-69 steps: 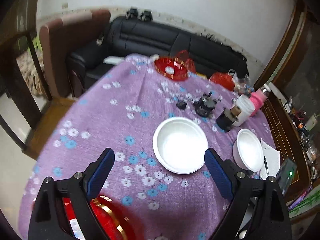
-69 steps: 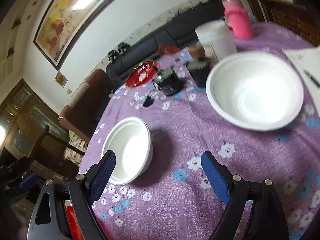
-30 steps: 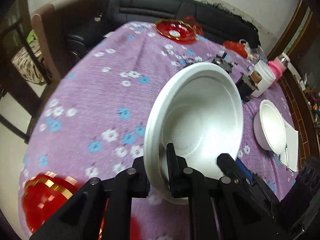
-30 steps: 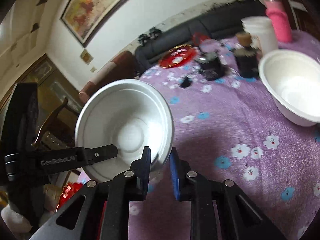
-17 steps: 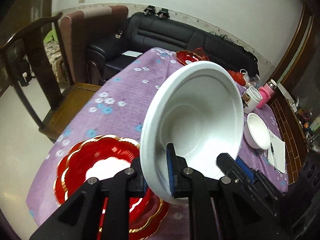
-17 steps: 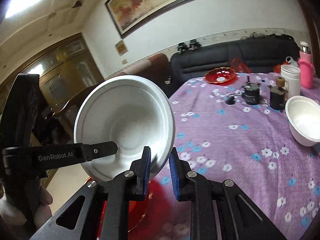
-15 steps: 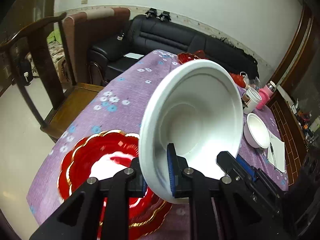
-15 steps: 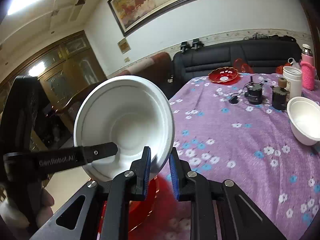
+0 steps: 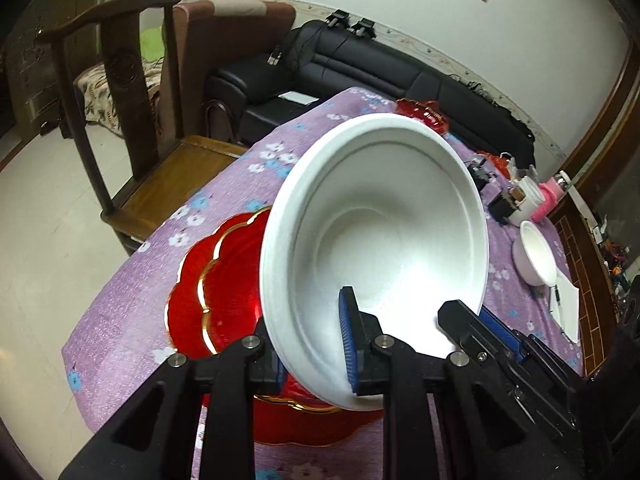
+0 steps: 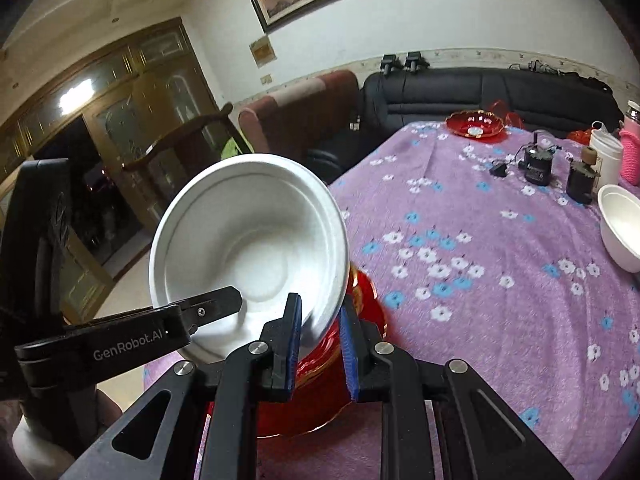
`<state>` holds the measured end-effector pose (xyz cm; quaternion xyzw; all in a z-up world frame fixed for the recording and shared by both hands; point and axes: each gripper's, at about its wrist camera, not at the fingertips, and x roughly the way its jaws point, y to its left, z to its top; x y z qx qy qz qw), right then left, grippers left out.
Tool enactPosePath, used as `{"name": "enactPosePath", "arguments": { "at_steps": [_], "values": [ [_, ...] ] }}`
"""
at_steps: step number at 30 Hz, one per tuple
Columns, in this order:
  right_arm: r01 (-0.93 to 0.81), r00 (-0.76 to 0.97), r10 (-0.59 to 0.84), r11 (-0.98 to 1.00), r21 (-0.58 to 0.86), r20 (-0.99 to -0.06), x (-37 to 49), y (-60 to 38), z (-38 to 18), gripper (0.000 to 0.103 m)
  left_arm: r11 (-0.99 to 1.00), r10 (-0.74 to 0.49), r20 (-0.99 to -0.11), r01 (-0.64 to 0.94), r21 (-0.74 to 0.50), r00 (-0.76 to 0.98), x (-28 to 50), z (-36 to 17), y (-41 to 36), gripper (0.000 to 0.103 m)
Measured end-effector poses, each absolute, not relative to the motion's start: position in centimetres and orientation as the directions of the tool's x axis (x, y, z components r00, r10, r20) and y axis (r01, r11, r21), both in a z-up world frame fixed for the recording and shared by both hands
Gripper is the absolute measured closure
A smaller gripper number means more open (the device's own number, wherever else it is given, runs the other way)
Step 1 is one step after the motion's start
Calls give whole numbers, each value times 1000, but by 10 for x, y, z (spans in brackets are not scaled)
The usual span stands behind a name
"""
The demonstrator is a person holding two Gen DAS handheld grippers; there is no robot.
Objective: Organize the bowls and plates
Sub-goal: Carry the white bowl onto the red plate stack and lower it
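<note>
Both grippers have the same white bowl (image 9: 376, 240) by its rim, tilted and hanging over the red plate (image 9: 224, 280) at the near table (image 10: 480, 280) edge. The left gripper (image 9: 312, 344) bites the rim around 6 o'clock, and its jaws are opening with the rim between them, probably handing off. The right gripper (image 10: 320, 332) is clamped on the rim near 5 o'clock. Looks like the bowl gets set on the plate. A second bowl (image 10: 620, 228) sits out at 3 o'clock.

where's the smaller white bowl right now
The smaller white bowl sits on the purple floral tablecloth at the far right of the left wrist view, just this side of the pink bottle and white cup, next to the paper.
</note>
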<state>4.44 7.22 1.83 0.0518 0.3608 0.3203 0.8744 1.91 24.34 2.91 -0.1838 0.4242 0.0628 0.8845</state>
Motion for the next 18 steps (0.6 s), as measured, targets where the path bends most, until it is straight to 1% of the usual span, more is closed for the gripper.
{"name": "enactPosePath", "arguments": {
  "at_steps": [7, 10, 12, 14, 18],
  "values": [
    [-508, 483, 585, 793, 335, -652, 50, 87, 1, 82, 917, -42, -802, -295, -267, 596, 17, 13, 255, 83],
    [-522, 466, 581, 789, 323, -667, 49, 96, -2, 80, 907, -55, -806, -309, -287, 589, 15, 10, 261, 71],
    [-530, 459, 578, 787, 315, -675, 48, 102, -4, 80, 900, -52, -808, -322, -293, 587, 14, 10, 264, 51],
    [-533, 454, 568, 790, 302, -687, 49, 108, -8, 80, 895, -44, -804, -334, -296, 593, 11, 10, 267, 46],
    [-528, 469, 543, 805, 272, -696, 48, 114, -14, 75, 890, -37, -787, -338, -306, 616, 7, 12, 272, 44]
  ]
}}
